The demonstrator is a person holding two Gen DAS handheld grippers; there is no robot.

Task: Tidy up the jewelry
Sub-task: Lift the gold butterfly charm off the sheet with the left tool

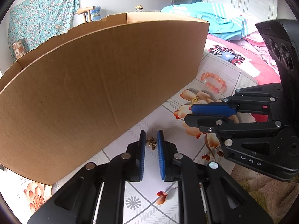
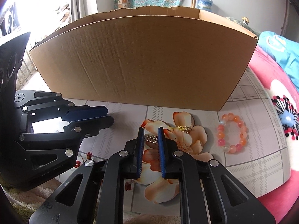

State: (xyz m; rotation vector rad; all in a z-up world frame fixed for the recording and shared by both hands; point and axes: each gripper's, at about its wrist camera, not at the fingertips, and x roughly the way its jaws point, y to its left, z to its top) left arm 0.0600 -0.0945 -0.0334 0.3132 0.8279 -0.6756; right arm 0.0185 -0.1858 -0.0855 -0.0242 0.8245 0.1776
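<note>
An open-topped cardboard box (image 2: pixel 142 59) of plain corrugated board with a torn rim stands on the flower-printed sheet (image 2: pixel 248 160); its inside cannot be seen. Three pieces of jewelry and one unclear piece lie before it. The left gripper (image 1: pixel 151 141) has its blue ribbed jaws parted around a small brass butterfly charm (image 1: pixel 151 143). The right gripper (image 2: pixel 151 137) brackets a small beaded metal piece (image 2: pixel 151 137), contact unclear. Nearby lie a gold chain trinket (image 2: pixel 184 128) and one orange-and-white round-bead bracelet (image 2: pixel 231 134)
</note>
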